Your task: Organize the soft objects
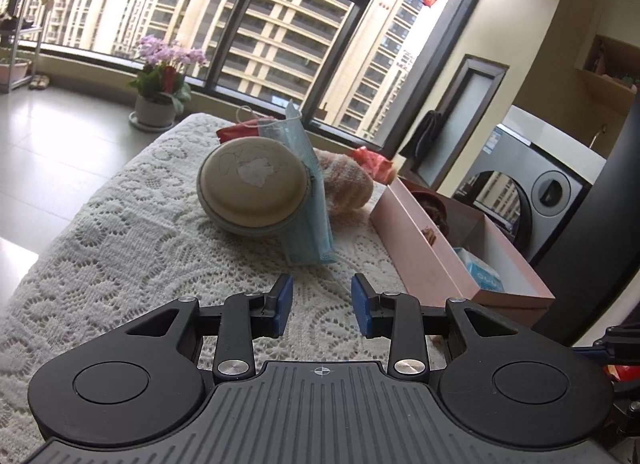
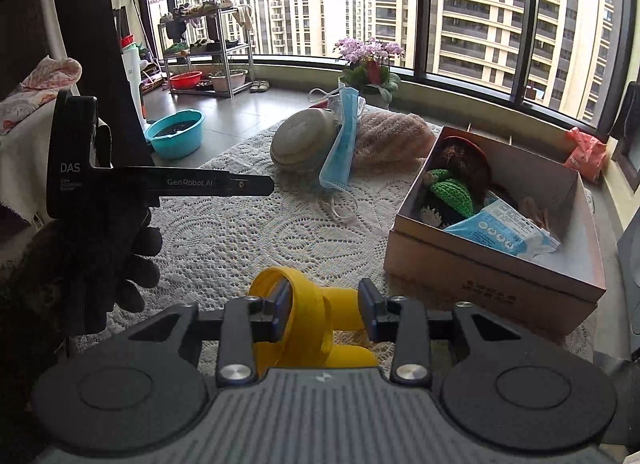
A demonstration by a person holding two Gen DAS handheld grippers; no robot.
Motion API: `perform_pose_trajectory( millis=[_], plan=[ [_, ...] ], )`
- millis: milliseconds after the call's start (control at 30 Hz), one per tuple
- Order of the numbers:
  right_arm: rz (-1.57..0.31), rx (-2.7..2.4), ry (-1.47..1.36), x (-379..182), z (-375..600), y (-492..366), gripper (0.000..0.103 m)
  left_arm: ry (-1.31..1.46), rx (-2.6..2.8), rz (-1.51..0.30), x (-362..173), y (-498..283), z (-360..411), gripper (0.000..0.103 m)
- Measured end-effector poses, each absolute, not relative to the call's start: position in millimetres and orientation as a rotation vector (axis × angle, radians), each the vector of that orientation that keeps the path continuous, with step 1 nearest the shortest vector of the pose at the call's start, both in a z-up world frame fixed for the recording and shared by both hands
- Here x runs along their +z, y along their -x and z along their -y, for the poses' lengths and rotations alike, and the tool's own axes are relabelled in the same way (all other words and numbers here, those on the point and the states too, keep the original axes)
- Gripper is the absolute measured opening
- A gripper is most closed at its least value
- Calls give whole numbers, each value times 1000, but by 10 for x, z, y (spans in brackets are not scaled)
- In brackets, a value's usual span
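Note:
On the white lace cloth (image 1: 120, 248) a round beige pouch (image 1: 252, 188) leans against a blue face mask (image 1: 310, 200) and a fluffy pinkish sock (image 1: 348, 184). My left gripper (image 1: 322, 304) hovers just short of the mask, open, with nothing between its blue pads. In the right wrist view the pouch (image 2: 302, 144), mask (image 2: 340, 144) and sock (image 2: 392, 136) lie ahead. My right gripper (image 2: 326, 310) is shut on a yellow rubbery object (image 2: 308, 316), whose ring end loops around the left finger. The left gripper (image 2: 264, 186) shows side-on, held by a black-gloved hand (image 2: 120, 248).
An open pink cardboard box (image 2: 492, 288) stands at the right, holding a green crochet piece (image 2: 452, 190), a brown item and a blue packet (image 2: 500, 230); the box (image 1: 424, 248) also shows in the left view. Potted orchids (image 2: 370, 64), a teal basin (image 2: 176, 132) and a washing machine (image 1: 540, 192) surround the table.

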State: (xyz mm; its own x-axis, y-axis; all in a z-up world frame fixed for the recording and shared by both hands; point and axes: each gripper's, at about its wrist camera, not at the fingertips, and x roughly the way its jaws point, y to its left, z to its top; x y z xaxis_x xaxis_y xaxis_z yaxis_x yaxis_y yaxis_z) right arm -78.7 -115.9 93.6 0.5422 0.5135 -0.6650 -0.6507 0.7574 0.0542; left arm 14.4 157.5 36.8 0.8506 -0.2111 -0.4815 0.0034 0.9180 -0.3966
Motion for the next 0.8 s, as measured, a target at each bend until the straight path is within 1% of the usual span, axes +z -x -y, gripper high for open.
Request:
perform_pose_trajectory(
  millis=[33,100,167,233,467,500,633,800],
  plan=[
    [-699,700,196,925,1197,822,59,382,-115,-554,372,-196,-1547,35],
    [-661,708,181,928,1285,910,61,358,-106,-565,377,-319,-1512,35],
    [-629,705,164,936,1377,995,67,339,-95,-581,379,-492,-1480,35],
    [-590,665,163,916,1480,1085,77,352,-85,-608,345,-691,-1464,35],
    [-520,589,131,714,1751,1195,82,502,21,-667,134,-1257,-1508,35],
    [-513,586,112,685,1788,1206,84,493,36,-670,123,-1314,-1488,35],
    [-494,582,-3,623,1944,1232,84,425,79,-672,131,-1458,-1368,38],
    [-474,606,-89,647,2058,1305,84,354,139,-623,92,-1558,-1241,42]
  ],
)
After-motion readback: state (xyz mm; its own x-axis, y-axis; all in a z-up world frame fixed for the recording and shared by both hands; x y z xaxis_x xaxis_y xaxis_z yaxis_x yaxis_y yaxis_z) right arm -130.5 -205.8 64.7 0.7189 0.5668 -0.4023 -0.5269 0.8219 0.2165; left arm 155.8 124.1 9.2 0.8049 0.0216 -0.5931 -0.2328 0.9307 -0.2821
